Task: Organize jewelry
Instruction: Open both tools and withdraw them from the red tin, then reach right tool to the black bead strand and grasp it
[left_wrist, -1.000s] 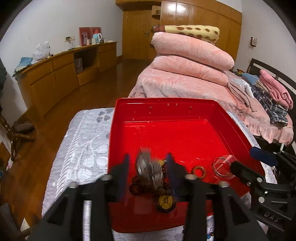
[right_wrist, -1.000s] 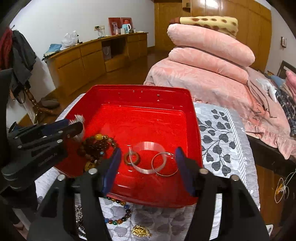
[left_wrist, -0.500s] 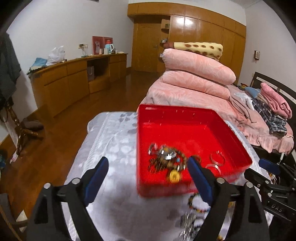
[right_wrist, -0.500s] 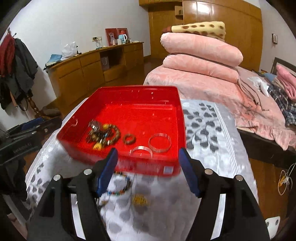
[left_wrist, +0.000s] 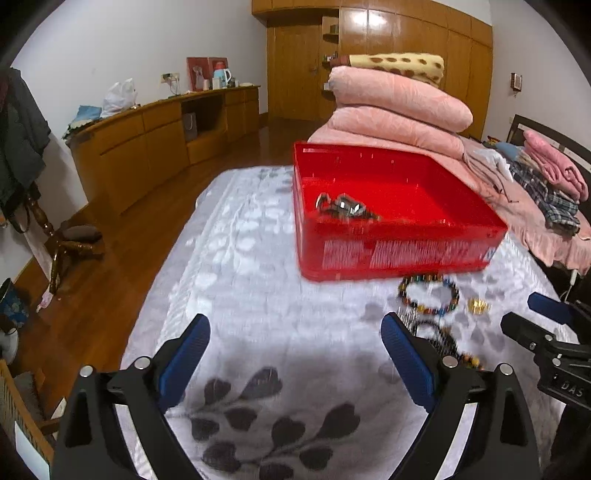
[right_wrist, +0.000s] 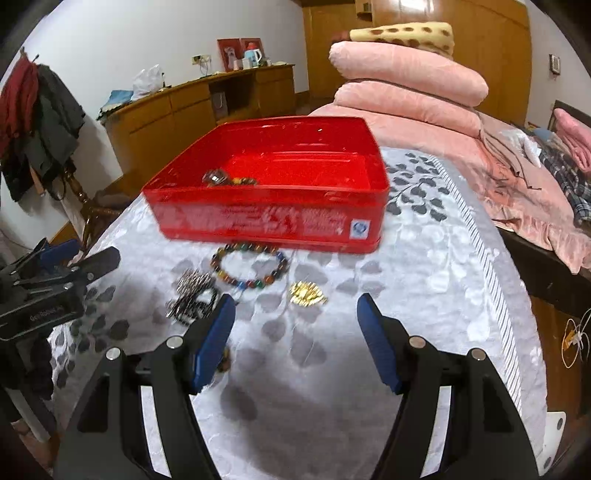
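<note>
A box (right_wrist: 273, 218) sits on a table (right_wrist: 424, 266) beside a bed (right_wrist: 517, 173), jewelry (right_wrist: 221, 179) heaped inside it. Before it lie a beaded bracelet (right_wrist: 249, 267), a brooch (right_wrist: 307, 293) to the right and a chain pile (right_wrist: 192, 295) to the left.

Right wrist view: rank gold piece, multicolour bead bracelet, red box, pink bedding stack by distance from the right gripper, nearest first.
From the right gripper, jaws open and empty:
1. gold piece, on the cloth just ahead, between the fingers.
2. multicolour bead bracelet, slightly beyond, to the left.
3. red box, behind the bracelet, mid-table.
4. pink bedding stack, on the bed past the table, upper right.
</note>
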